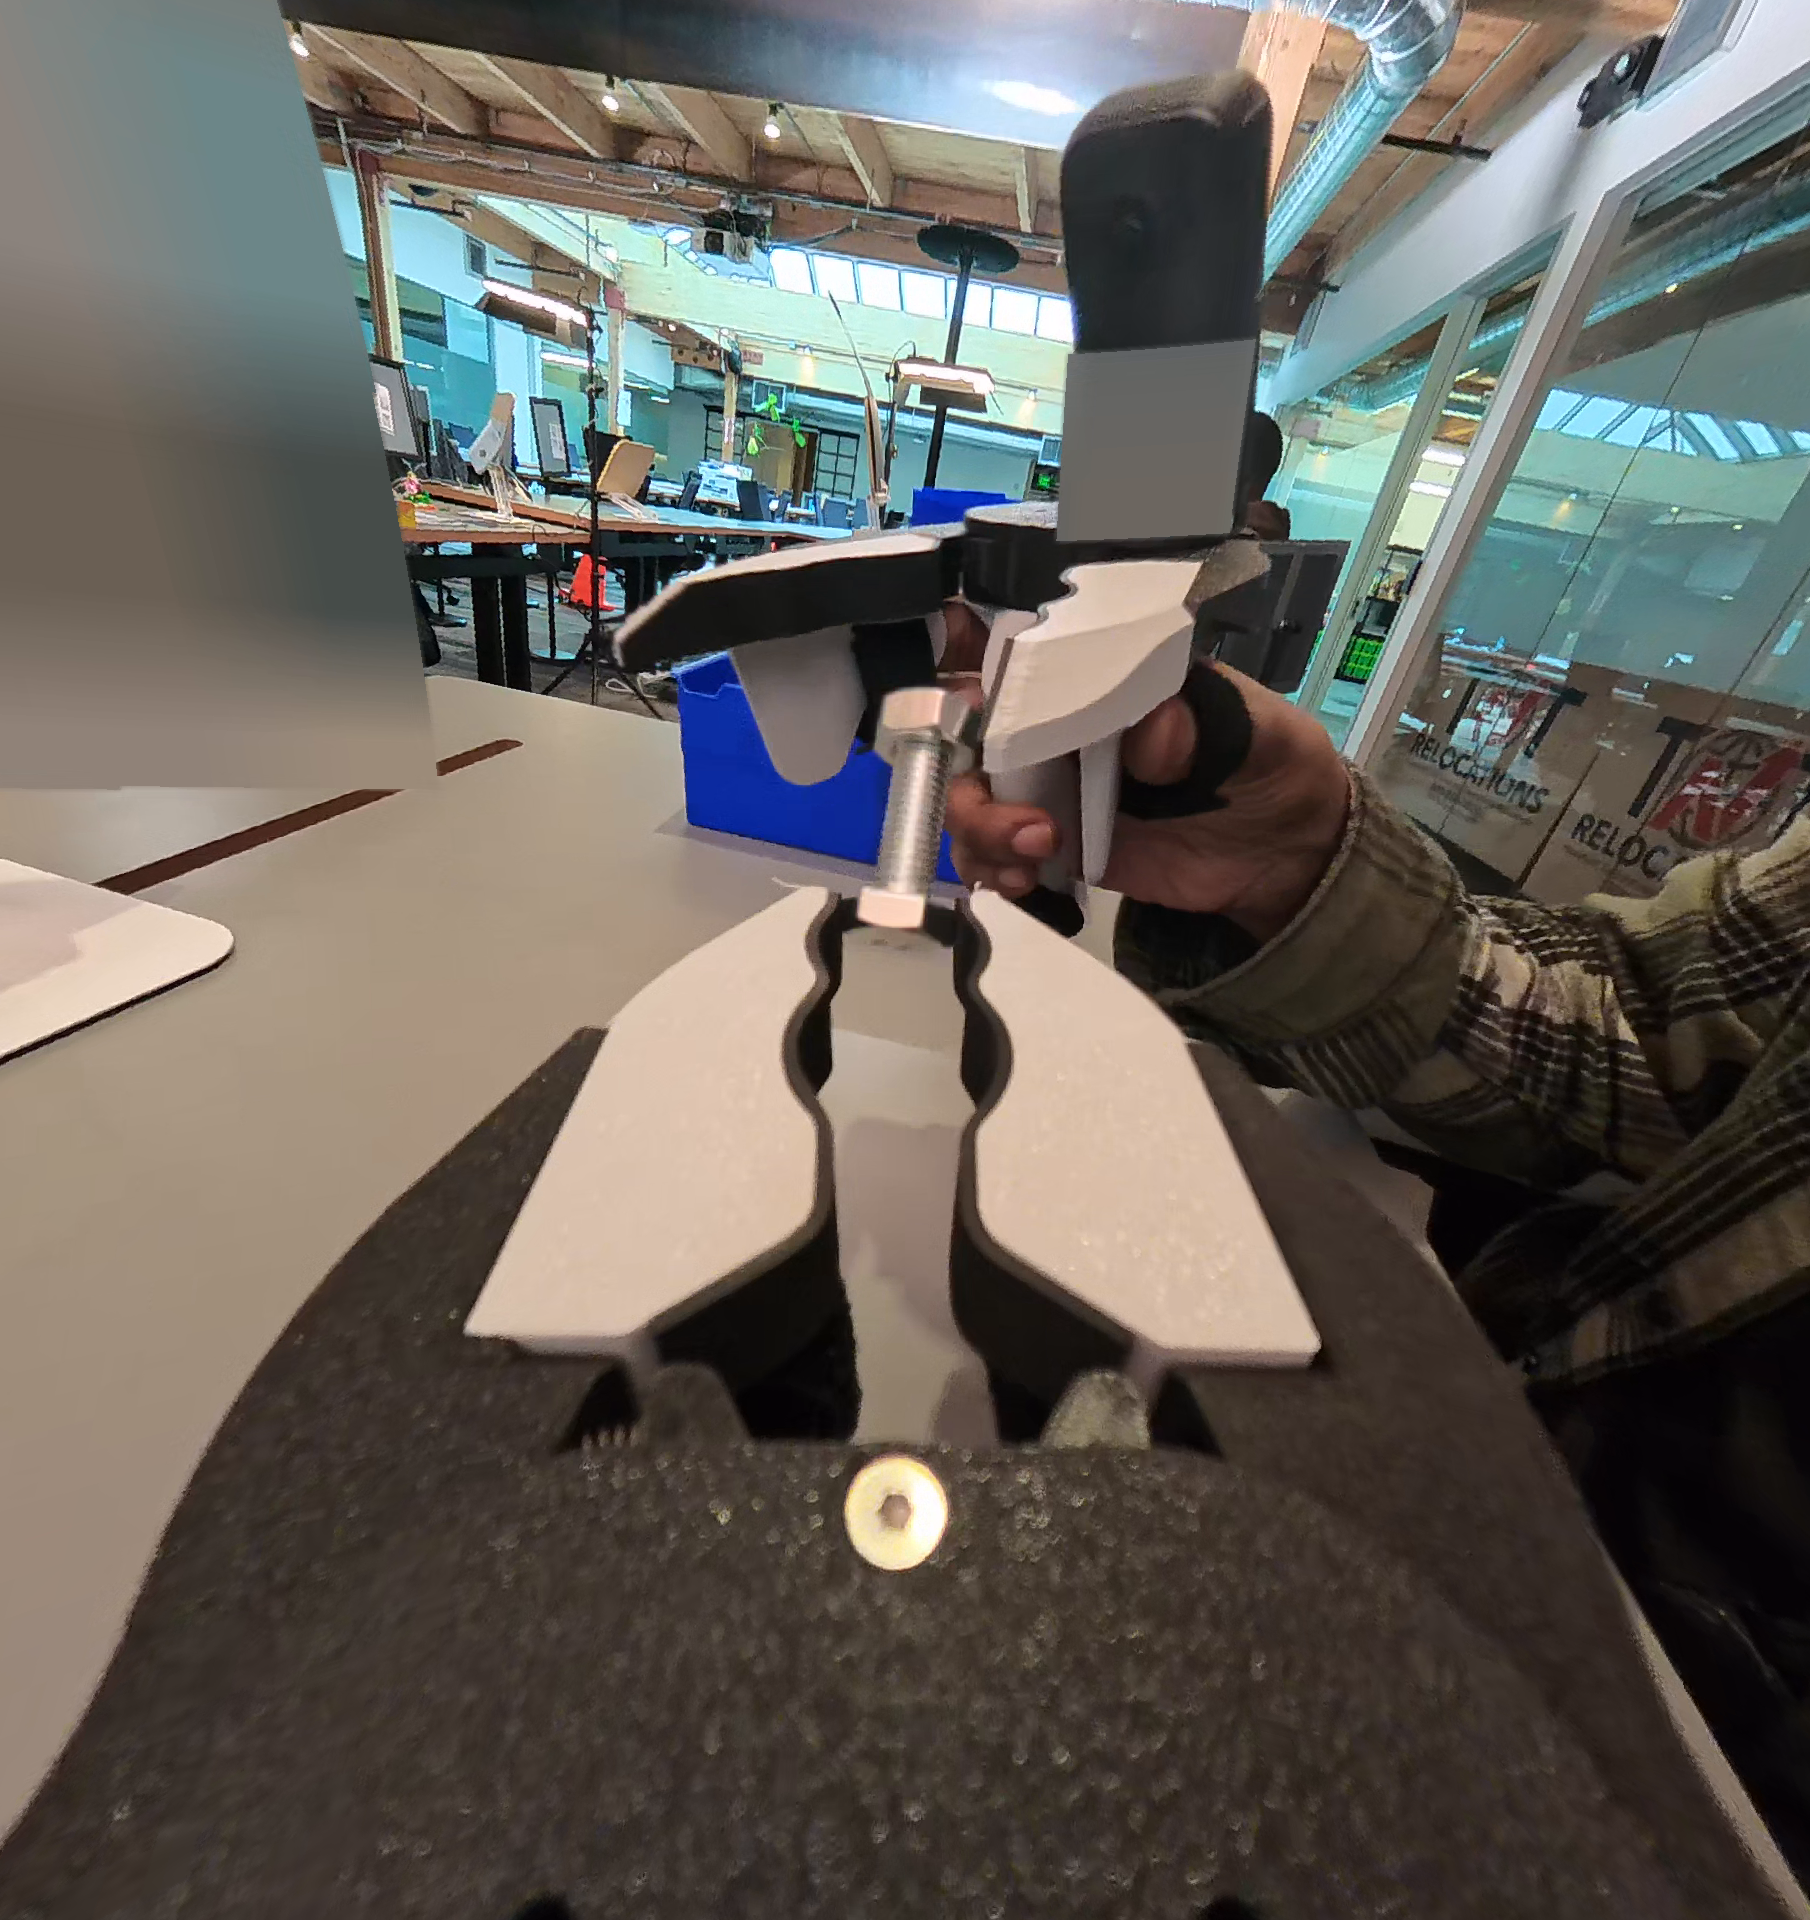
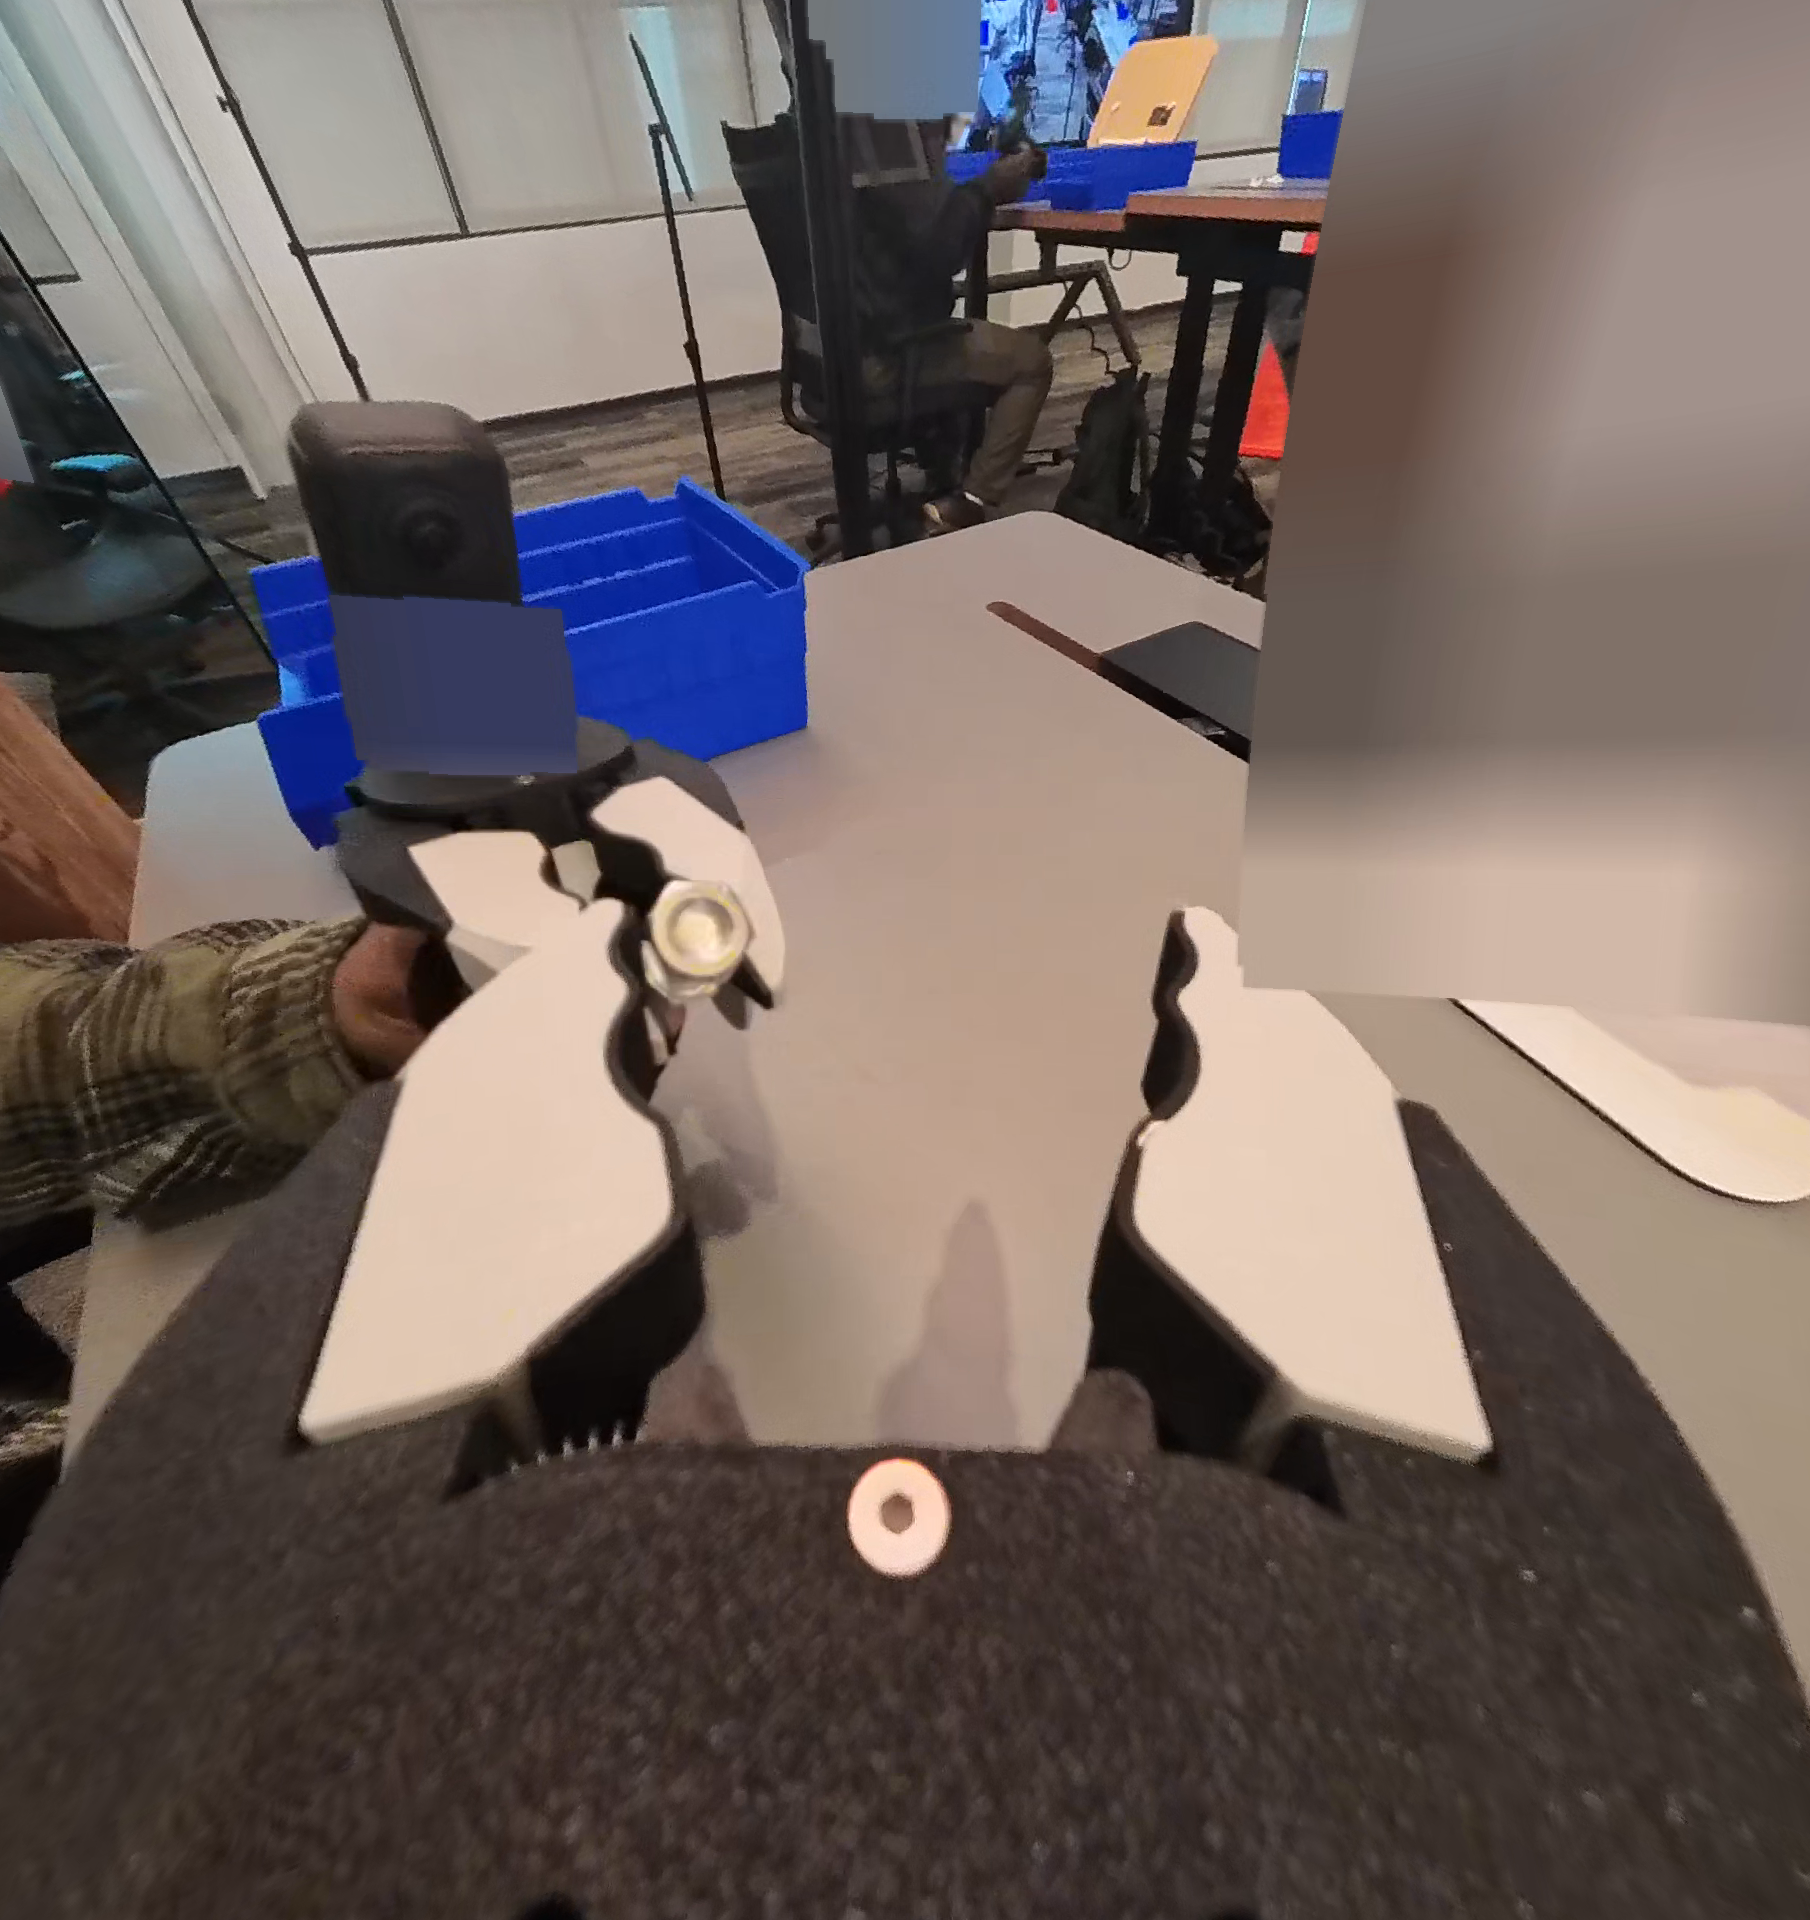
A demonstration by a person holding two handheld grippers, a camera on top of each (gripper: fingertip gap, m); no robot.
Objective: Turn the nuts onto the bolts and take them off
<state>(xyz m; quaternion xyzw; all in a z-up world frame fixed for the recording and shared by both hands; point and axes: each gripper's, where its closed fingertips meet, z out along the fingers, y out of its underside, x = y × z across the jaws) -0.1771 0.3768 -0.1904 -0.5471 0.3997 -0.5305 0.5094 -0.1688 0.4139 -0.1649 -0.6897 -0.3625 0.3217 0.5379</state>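
A silver bolt stands nearly upright, with a hex piece at each end. My left gripper is shut on its lower hex end, just above the grey table. The upper hex piece sits between the wide-open fingers of my right gripper, which a hand holds; I cannot tell whether they touch it. In the right wrist view the bolt shows end-on in the left gripper. My right gripper is open, its left finger beside the bolt.
A blue bin stands on the table behind the bolt and shows again in the right wrist view. A white pad lies at the left. A black slab lies farther back. A person sits at another desk beyond. About 5 centimeters separates my left fingertips from my right.
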